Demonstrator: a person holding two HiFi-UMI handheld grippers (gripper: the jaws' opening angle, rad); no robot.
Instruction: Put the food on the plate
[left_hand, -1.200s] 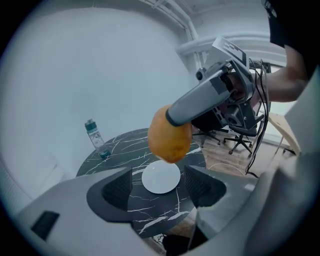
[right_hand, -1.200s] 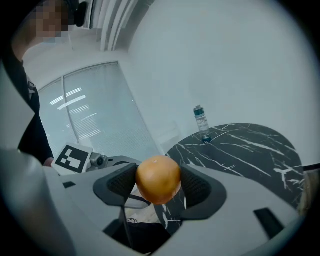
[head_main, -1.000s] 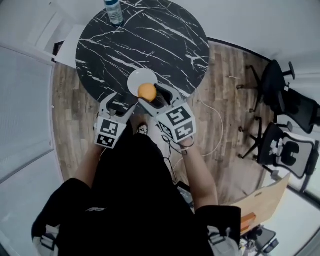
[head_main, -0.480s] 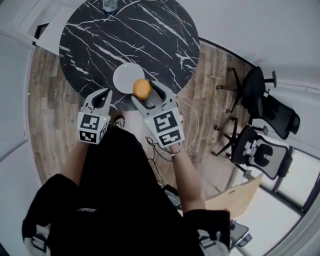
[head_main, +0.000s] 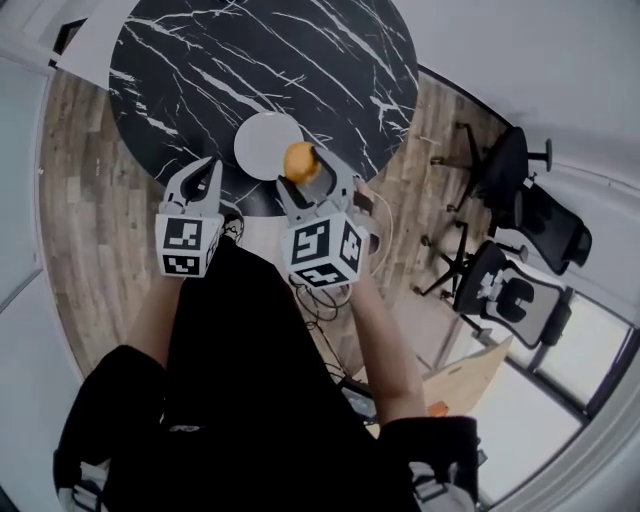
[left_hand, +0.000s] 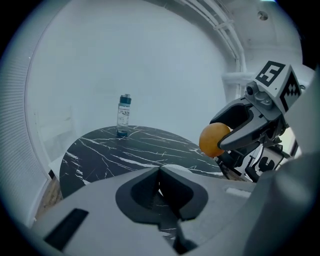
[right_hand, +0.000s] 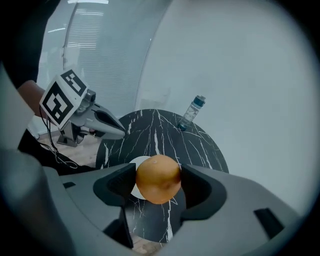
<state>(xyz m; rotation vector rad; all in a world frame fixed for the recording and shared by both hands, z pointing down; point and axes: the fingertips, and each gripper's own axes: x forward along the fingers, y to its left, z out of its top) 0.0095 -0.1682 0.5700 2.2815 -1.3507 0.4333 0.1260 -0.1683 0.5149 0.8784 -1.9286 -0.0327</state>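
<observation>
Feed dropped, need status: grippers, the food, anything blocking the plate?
Left gripper shut, empty. Right gripper shut on round orange fruit, held above black marble table, near white round plate. Plate bare, nothing blocking.

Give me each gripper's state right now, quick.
Left gripper: jaws closed, nothing between them.
Right gripper: jaws closed on the orange, held above the table's near edge beside the plate.

Black marble table (head_main: 300, 60): white plate (head_main: 262, 145), bottle (left_hand: 123, 116).
</observation>
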